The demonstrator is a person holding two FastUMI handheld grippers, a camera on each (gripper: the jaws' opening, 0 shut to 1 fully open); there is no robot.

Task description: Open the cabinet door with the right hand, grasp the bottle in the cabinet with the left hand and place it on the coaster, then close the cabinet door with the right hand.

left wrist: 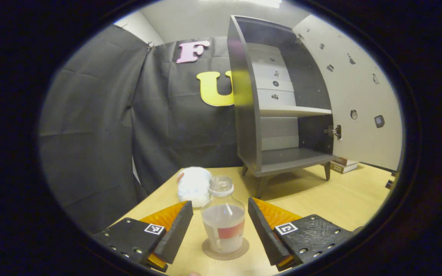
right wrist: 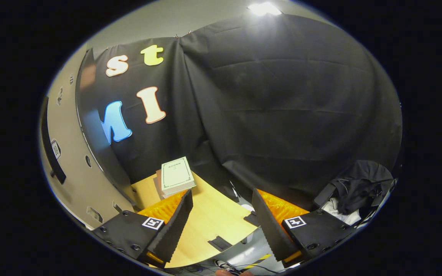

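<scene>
A clear bottle (left wrist: 223, 218) with a red-and-white label and a clear cap stands upright on a round brown coaster (left wrist: 225, 250) on the wooden table. My left gripper (left wrist: 221, 226) is open, with one finger on each side of the bottle and a gap on both sides. Behind it stands the grey cabinet (left wrist: 278, 99) with bare shelves, its pale door (left wrist: 355, 96) swung wide open to the right. My right gripper (right wrist: 223, 224) is open over the table's edge, holding nothing. The open door (right wrist: 69, 165) rises at the left of the right gripper view, with its dark handle (right wrist: 52, 153).
A white fluffy thing (left wrist: 194, 186) lies on the table just behind the bottle. Stacked books (left wrist: 343, 165) sit behind the door, also seen as books (right wrist: 175, 177) beyond my right gripper. Dark clothing (right wrist: 355, 188) is heaped off the table at the right.
</scene>
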